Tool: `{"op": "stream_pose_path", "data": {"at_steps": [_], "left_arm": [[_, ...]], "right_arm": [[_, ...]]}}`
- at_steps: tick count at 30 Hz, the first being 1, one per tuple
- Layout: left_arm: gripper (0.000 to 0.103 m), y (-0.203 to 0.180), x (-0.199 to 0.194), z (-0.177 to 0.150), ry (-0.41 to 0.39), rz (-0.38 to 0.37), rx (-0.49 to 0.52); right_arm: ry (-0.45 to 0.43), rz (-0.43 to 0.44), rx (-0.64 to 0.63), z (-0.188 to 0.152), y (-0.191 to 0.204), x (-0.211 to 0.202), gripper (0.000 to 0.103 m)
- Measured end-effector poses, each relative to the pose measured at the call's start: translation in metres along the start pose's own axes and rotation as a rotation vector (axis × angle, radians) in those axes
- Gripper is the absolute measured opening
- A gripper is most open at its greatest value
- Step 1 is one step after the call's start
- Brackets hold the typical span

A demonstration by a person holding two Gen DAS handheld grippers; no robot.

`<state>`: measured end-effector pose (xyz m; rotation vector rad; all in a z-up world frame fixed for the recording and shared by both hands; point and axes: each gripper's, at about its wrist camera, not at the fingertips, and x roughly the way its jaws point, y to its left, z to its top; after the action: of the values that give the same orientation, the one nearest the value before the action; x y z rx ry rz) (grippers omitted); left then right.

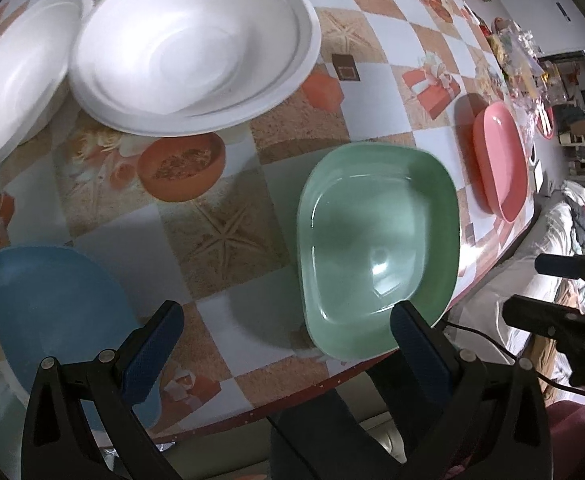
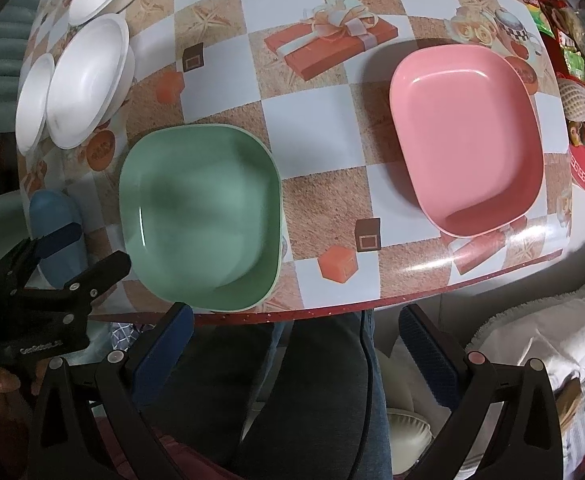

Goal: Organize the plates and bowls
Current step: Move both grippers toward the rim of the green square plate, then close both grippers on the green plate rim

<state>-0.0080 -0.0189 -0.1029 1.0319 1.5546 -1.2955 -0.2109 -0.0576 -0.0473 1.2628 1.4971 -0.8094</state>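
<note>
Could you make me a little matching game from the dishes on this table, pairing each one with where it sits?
Things:
1. green plate
2. pink plate
3. blue plate
4. white bowls

Places:
A. far back on the table, on the left, several grouped together
B. near the right end of the table, beside the snack packets
C. at the front edge, in the middle, between the two coloured neighbours
D. at the left front corner, partly behind the left gripper's finger

Pairs: 1-C, 2-B, 3-D, 4-A
</note>
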Motion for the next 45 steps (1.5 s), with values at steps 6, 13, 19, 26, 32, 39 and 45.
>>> {"op": "stream_pose_path", "data": {"at_steps": [6, 13, 19, 26, 32, 39, 45], "left_arm": [[0.103, 0.029, 0.003, 0.003, -0.007, -0.003, -0.087], [0.103, 0.060, -0.003, -0.002, -0.020, 0.074, -0.110], [0.103, 0.069, -0.017, -0.009, -0.057, 0.103, -0.094], [0.103, 0.036, -0.020, -0.004, -0.085, 0.140, -0.036], [0.103, 0.016, -0.001, -0.003, -0.083, 0.229, -0.007], [0.103, 0.014, 0.026, -0.005, -0.063, 0.267, 0.002], [0.103, 0.015, 0.041, 0.003, -0.051, 0.282, -0.004]], "right_arm": [[0.002, -0.007, 0.009, 0.000, -0.005, -0.001, 0.103], [0.011, -0.016, 0.008, 0.002, -0.005, 0.002, 0.103], [0.009, -0.012, 0.021, 0.005, -0.007, 0.006, 0.103], [0.018, 0.008, 0.059, 0.011, -0.013, 0.022, 0.103], [-0.012, 0.020, 0.073, 0.017, -0.014, 0.041, 0.103], [-0.049, -0.036, 0.104, 0.023, -0.022, 0.061, 0.103], [-0.046, -0.074, 0.072, 0.026, -0.014, 0.076, 0.103]]}}
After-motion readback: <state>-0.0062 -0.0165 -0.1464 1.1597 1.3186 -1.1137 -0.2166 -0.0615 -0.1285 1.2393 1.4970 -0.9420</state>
